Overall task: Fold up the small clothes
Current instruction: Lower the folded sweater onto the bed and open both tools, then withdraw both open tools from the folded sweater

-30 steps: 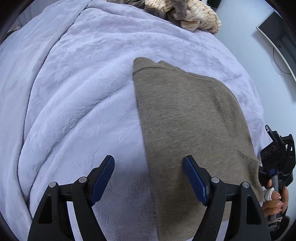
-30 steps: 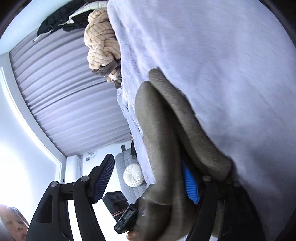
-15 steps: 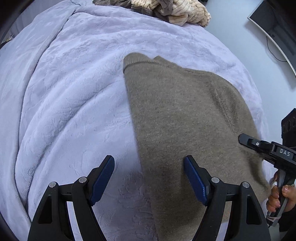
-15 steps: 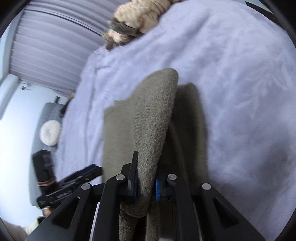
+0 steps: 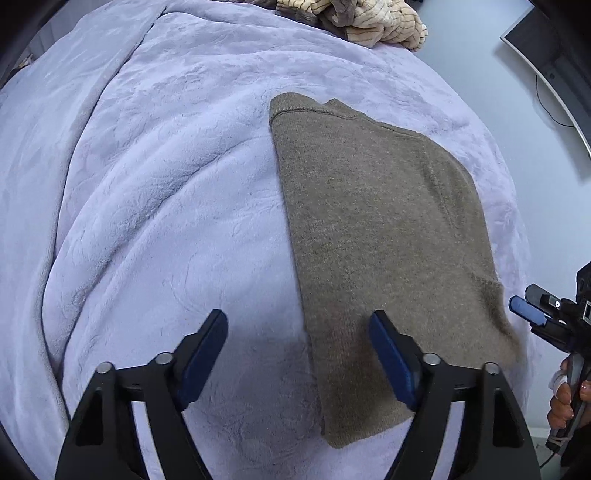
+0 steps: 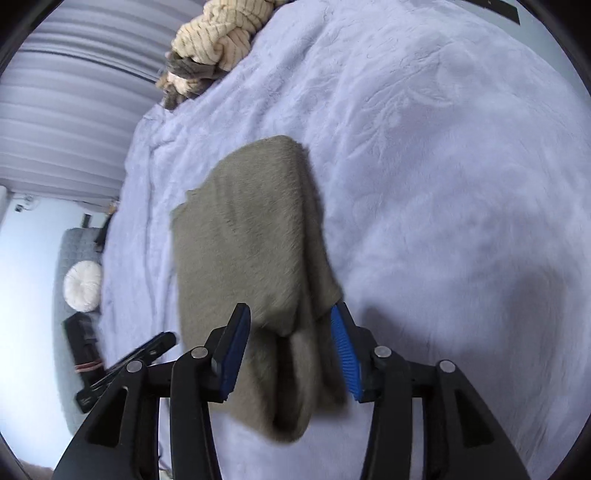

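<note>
Olive-brown knit garment point(image 5: 380, 236) lying folded on lilac fleece blanket point(image 5: 155, 192), near its right edge. Left gripper point(image 5: 297, 354) closing, nothing clamped. Right gripper point(image 6: 290, 349) opening, garment's near fold loose between pads.

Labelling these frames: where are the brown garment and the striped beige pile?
brown garment point(image 5: 376, 236), left wrist view, middle of its folded top face
striped beige pile point(image 6: 218, 35), right wrist view, its bunched middle
</note>
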Tool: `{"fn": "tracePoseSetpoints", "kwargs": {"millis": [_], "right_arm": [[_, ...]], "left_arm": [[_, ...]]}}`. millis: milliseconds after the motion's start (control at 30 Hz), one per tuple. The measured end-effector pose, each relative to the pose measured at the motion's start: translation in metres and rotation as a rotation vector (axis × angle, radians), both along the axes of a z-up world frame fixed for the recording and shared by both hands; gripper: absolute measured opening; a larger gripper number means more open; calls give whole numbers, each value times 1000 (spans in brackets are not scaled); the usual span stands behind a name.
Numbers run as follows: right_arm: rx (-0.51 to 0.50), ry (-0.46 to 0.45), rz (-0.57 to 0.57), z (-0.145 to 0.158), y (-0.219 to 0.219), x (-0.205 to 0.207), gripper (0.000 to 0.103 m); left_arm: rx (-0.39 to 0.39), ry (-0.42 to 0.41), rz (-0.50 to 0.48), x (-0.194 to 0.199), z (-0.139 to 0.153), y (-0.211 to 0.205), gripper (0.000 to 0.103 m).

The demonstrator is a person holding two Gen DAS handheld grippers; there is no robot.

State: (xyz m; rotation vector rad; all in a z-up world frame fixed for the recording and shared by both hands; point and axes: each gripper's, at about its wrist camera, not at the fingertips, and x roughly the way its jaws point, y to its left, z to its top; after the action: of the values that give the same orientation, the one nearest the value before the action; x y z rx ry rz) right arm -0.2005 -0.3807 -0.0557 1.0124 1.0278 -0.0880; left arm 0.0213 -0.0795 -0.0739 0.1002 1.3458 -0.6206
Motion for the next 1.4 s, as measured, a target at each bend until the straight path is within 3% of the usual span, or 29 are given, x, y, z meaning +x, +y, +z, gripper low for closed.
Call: {"fn": "tracePoseSetpoints", "kwargs": {"millis": [33, 100, 167, 200, 233, 267, 333, 433, 800, 967, 1167, 1267, 1400], "right_arm": [[20, -15, 3, 5, 3, -5, 50], [44, -30, 42, 12, 14, -9, 50], [-2, 10, 99, 11, 29, -7, 49], [-40, 52, 128, 8, 36, -3, 26], [-63, 80, 143, 4, 40, -1, 11], [-84, 114, 156, -1, 45, 0, 9], [-137, 152, 155, -9, 48, 0, 9], [-138, 204, 134, -24, 46, -6, 8], [-146, 268, 114, -20, 40, -21, 14], [-172, 271, 115, 0, 47, -19, 14], [-153, 174, 179, 24, 61, -8, 14], [-139, 192, 241, 13, 70, 5, 14], [-115, 266, 241, -15, 60, 12, 14]], "left_arm": [[-8, 18, -8, -3, 0, 0, 63], [-29, 41, -27, -11, 0, -3, 62], [-23, 52, -49, -20, -3, -11, 62], [-13, 52, -60, -24, -6, -15, 62], [9, 47, -72, -29, -10, -18, 62], [38, 42, -81, -34, -16, -22, 62], [100, 58, -94, -41, -32, -24, 62], [96, 81, -71, -47, -38, -17, 62], [173, 91, -32, -58, -24, -10, 62], [200, 98, 0, -64, -12, -1, 62], [210, 95, 50, -73, 4, 9, 62], [219, 82, 62, -83, 17, 0, 62], [222, 64, 87, -77, 27, -6, 62]]}}
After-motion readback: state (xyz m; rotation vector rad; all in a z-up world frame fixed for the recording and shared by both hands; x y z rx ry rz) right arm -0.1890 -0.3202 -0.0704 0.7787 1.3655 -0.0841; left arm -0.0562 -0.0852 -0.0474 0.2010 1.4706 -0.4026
